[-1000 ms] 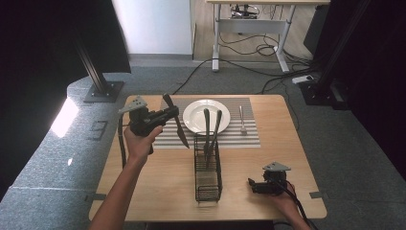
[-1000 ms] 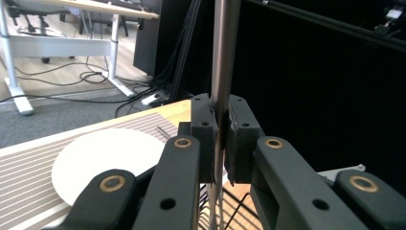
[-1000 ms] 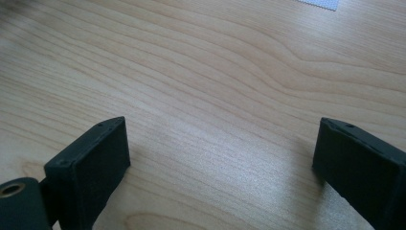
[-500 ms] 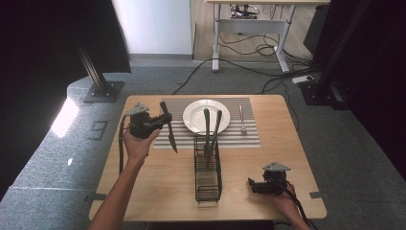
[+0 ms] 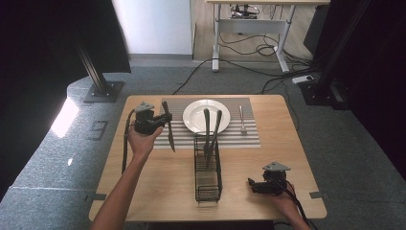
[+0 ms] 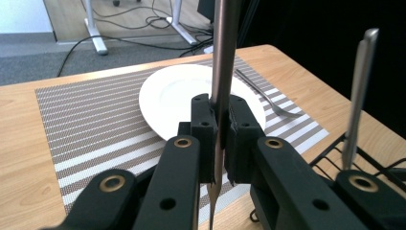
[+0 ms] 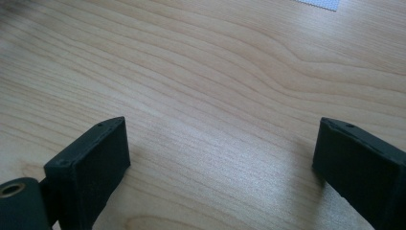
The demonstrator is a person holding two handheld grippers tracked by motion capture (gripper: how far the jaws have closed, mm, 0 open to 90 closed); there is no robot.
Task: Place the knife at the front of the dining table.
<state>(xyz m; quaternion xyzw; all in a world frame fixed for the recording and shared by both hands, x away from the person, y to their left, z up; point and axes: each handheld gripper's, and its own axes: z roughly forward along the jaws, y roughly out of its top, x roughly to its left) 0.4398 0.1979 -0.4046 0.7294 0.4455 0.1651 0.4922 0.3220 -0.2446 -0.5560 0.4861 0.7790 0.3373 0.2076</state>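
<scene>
Here we see the left gripper point(image 5: 160, 120) at the far left of the table point(image 5: 158, 182), jaws clamped on a knife point(image 5: 168, 128) — held over the striped placemat's point(image 5: 249, 136) left edge, blade end toward the near side. Right of it sits the white plate point(image 5: 197, 111); just near that, a wire rack point(image 5: 208, 179) holding two utensils point(image 5: 211, 129). A fork point(image 5: 242, 120) lies right of the plate. Near right, the right gripper point(image 5: 252, 186) rests low on the wood — jaws spread wide, holding nothing.
</scene>
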